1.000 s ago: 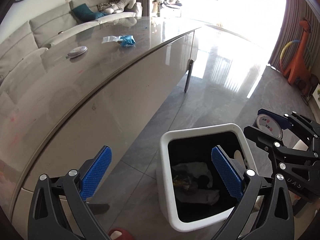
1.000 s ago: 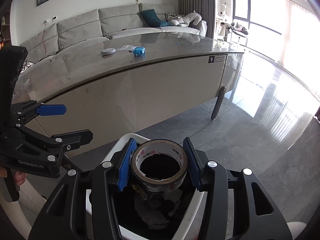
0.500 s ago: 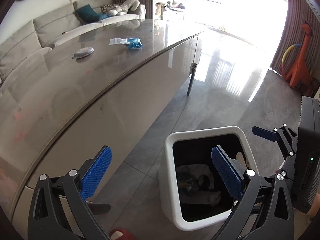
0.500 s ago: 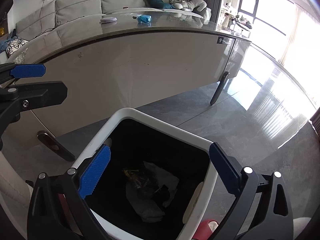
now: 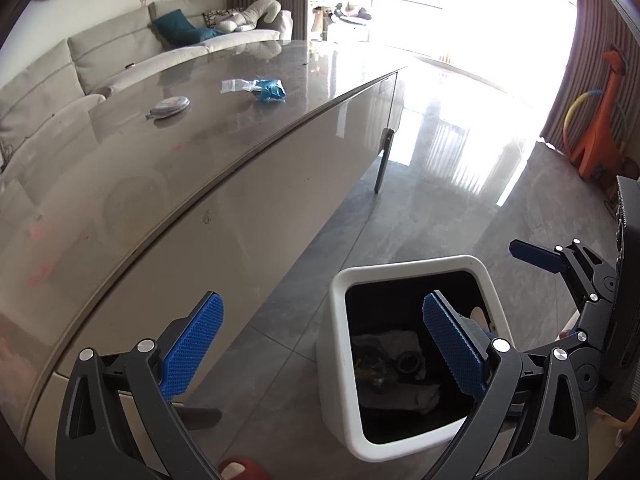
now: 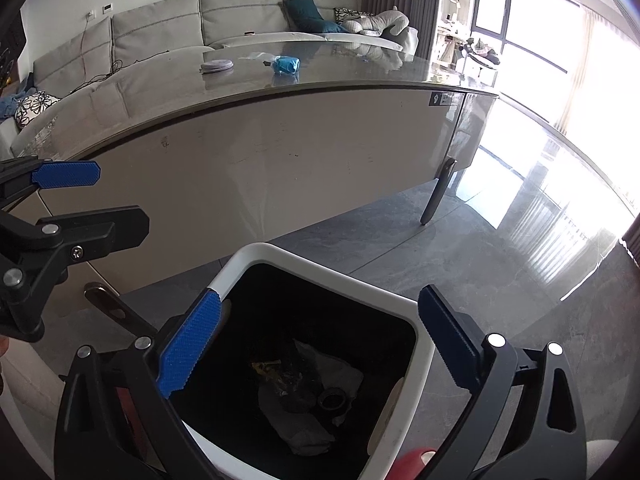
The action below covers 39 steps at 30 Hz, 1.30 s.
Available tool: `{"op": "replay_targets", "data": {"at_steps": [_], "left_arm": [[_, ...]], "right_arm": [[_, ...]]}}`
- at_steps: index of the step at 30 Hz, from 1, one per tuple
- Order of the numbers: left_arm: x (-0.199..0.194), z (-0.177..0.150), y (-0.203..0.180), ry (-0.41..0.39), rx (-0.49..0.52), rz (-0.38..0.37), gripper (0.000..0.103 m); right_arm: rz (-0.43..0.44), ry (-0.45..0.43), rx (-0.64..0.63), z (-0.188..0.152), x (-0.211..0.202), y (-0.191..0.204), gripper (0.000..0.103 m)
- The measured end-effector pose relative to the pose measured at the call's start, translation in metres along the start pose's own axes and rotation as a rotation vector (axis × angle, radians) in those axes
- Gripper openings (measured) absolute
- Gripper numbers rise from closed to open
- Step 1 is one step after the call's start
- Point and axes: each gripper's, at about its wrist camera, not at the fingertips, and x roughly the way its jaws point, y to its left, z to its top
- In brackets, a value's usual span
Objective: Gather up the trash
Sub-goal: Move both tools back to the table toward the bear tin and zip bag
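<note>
the white waste bin point(image 6: 424, 344), square-mouthed with rounded corners and a black inside, stands on the grey tiled floor point(image 6: 500, 280) beside the long side of the table point(image 6: 280, 152). at its bottom a dark tape roll point(image 6: 333, 399) lies on crumpled grey-white paper point(image 6: 304, 432). the right gripper point(image 6: 316, 344) hangs over the bin's mouth, jaws spread wide, holding nothing. the left gripper point(image 5: 320, 344) is likewise wide open and empty. a blue wrapper point(image 5: 271, 90) and a round grey disc point(image 5: 170, 107) sit on the tabletop toward its far end.
</note>
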Motion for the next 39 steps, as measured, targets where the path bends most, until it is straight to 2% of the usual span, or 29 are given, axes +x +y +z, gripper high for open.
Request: {"op": "replay_targets", "data": {"at_steps": [3, 8, 16, 25, 31, 39], "left_arm": [[-0.007, 0.012, 0.007, -0.015, 0.001, 0.023, 0.098], [-0.030, 0.045, 0.032, -0.083, -0.022, 0.067, 0.098], [-0.034, 0.100, 0.087, -0.121, -0.064, 0.137, 0.098], [0.004, 0.144, 0.133, -0.084, -0.054, 0.161, 0.099], [0.035, 0.163, 0.153, -0.058, -0.065, 0.136, 0.098], [0.075, 0.186, 0.170, -0.030, -0.034, 0.158, 0.099]], "right_arm": [[0.002, -0.039, -0.018, 0.018, -0.007, 0.003, 0.098], [0.001, -0.129, -0.061, 0.062, -0.016, 0.010, 0.098], [0.047, -0.225, -0.075, 0.135, -0.001, 0.026, 0.098], [0.099, -0.235, -0.053, 0.187, 0.050, 0.037, 0.098], [0.114, -0.220, -0.063, 0.208, 0.080, 0.040, 0.098], [0.138, -0.191, -0.057, 0.228, 0.113, 0.038, 0.098]]}}
